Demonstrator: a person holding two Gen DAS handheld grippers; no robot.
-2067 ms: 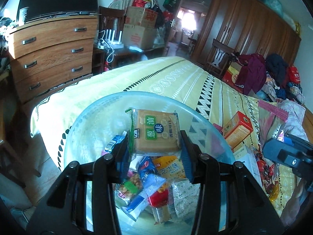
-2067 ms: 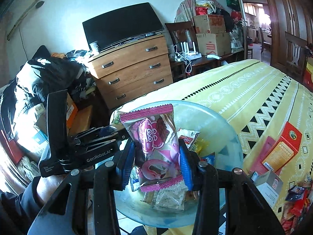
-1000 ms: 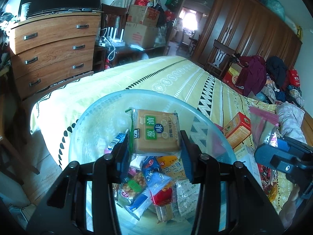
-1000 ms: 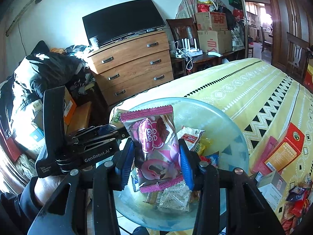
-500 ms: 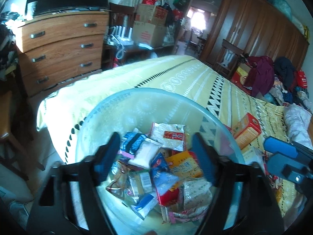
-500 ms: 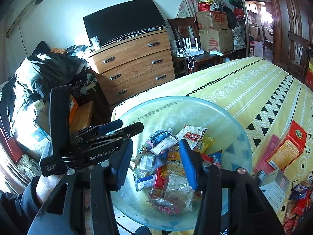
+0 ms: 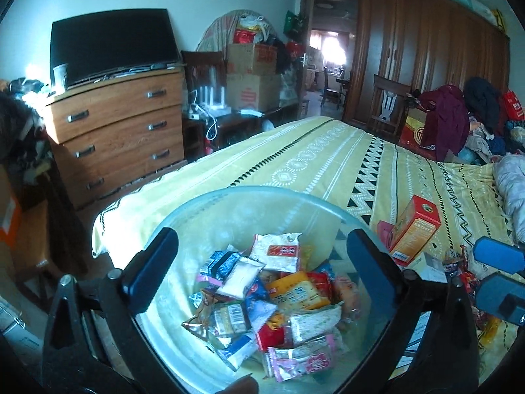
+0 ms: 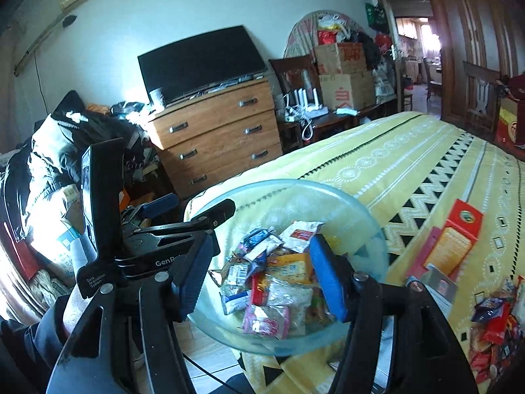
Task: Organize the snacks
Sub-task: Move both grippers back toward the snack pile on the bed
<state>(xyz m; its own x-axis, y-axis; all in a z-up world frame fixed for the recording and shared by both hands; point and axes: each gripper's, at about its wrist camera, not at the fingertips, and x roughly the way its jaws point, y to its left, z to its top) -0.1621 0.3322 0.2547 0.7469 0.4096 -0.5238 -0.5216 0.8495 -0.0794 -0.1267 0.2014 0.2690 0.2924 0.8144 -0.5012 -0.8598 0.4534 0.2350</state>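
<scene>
Both tongs now stand wide apart and hold nothing: the left gripper (image 7: 262, 272) hangs over the glass bowl (image 7: 242, 197) with its blue pads spread to either side of the heap, and the right gripper (image 8: 259, 279) does the same from its own angle, its jaws framing the same pile. A second ago each was clamped on a packet, the left on a tan biscuit pack and the right on a pink wrapper; both have since been let go. A pink wrapper (image 7: 300, 362) lies at the near edge of the heap in the bowl, and it is probably the one just dropped; the tan pack cannot be picked out for certain among the other snacks (image 8: 279, 282). The bowl sits on the corner of the bed (image 7: 328, 161), on its yellow patterned sheet. More remains to gather: a red and orange box (image 7: 415, 226) stands on the sheet just beside the bowl, and a scatter of loose packets (image 8: 492, 328) lies further along the bed on the right side. So this drop looks complete, and the next reach likely goes toward those leftovers.
</scene>
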